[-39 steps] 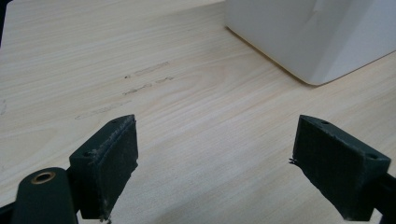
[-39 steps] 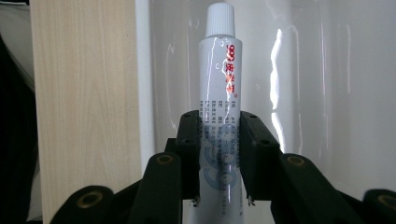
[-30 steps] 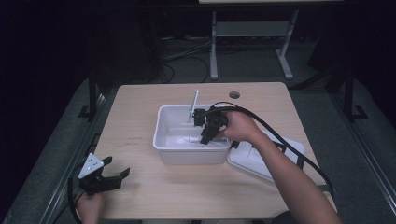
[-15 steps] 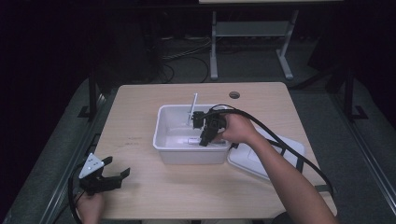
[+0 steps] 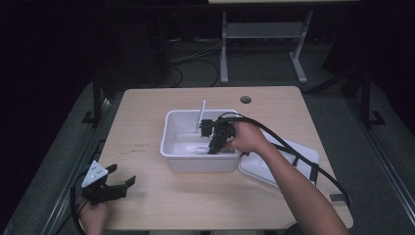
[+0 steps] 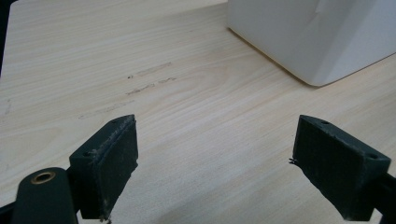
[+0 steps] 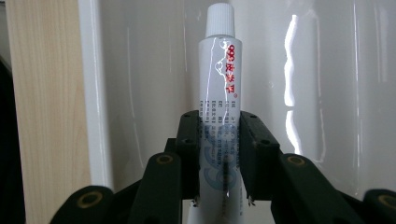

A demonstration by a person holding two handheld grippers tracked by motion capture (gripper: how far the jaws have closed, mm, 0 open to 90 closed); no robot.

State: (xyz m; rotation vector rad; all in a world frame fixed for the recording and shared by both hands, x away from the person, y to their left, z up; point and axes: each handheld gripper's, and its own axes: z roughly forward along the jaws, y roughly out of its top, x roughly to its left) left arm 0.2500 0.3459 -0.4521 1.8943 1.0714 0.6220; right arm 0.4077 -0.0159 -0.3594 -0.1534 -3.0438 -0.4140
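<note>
A white tube [image 7: 219,88] with a white cap and red print lies inside the white bin [image 5: 171,128]. My right gripper [image 7: 219,140] is shut on the tube's lower half, its black fingers [image 7: 189,140] pressing both sides. In the high view the right gripper [image 5: 214,146] reaches down into the bin [image 5: 171,128], held by the person's right hand. A thin white stick [image 5: 201,113] leans against the bin's far wall. My left gripper [image 5: 120,185] rests at the table's front left corner, open, with nothing between its pads [image 6: 114,158].
A white lid [image 5: 274,166] lies flat on the wooden table [image 5: 147,107] to the right of the bin, partly under the forearm. The bin's corner [image 6: 313,42] stands ahead of the left gripper. A round cable hole [image 5: 245,100] sits near the table's far edge.
The right gripper has dipped lower into the bin, toward its near wall. The left gripper has stayed in place.
</note>
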